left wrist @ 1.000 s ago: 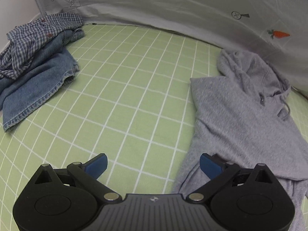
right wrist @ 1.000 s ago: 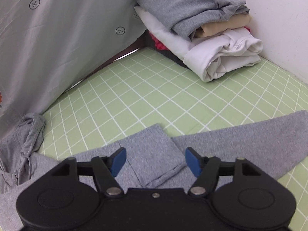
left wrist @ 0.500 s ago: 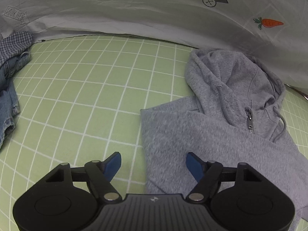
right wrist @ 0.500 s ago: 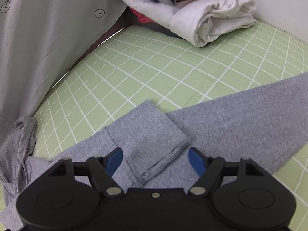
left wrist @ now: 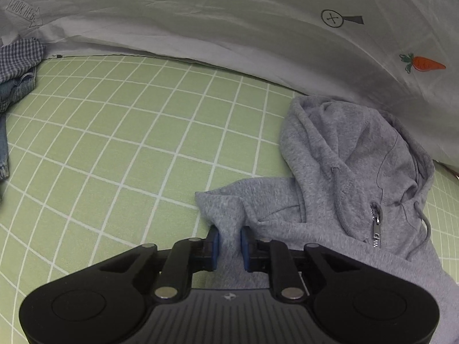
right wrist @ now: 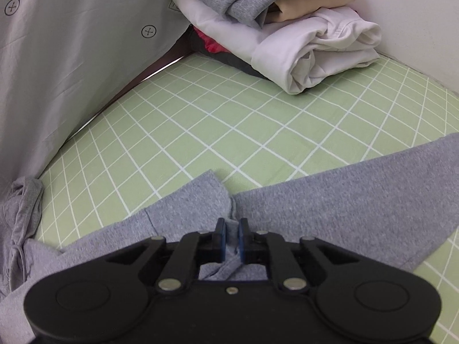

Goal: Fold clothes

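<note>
- While both wrist views were examined, the grey hoodie (left wrist: 338,177) lay spread on the green checked sheet (left wrist: 129,149), hood at the far right against the white backdrop cloth (left wrist: 229,28), zip pull (left wrist: 375,226) showing at the chest.
- Left gripper (left wrist: 229,243): jaws were closing, with a bunched ridge of the hoodie's near-left shoulder edge between the blue pads (left wrist: 214,243); pads appeared to press the cloth, which puckered toward them.
- Right gripper (right wrist: 231,238): jaws were closing and all but clenched on a pinch of hoodie (right wrist: 344,195) fabric where the sleeve cuff (right wrist: 198,197) met the long grey panel.
- Handling judgement: fleece knit, soft and limp, moderate weight for a garment; it would drape and sag from any hold, not keep shape. Not fragile. Surface looked matte, so slip in the pads seemed unlikely if enough layers were caught.
- Grip judgement: seams, cuff and shoulder edge were the firmer spots; a mid-panel pinch would lift only one layer. Hood and drawcord (left wrist: 421,218) would trail loose and need tucking.
- Risk: zip metal could snag the sheet if dragged.
- Elsewhere: folded stack (right wrist: 287,28) sat far right in the corner; a checked shirt (left wrist: 20,54) and denim (left wrist: 11,91) lay far left, well apart from the hoodie.
</note>
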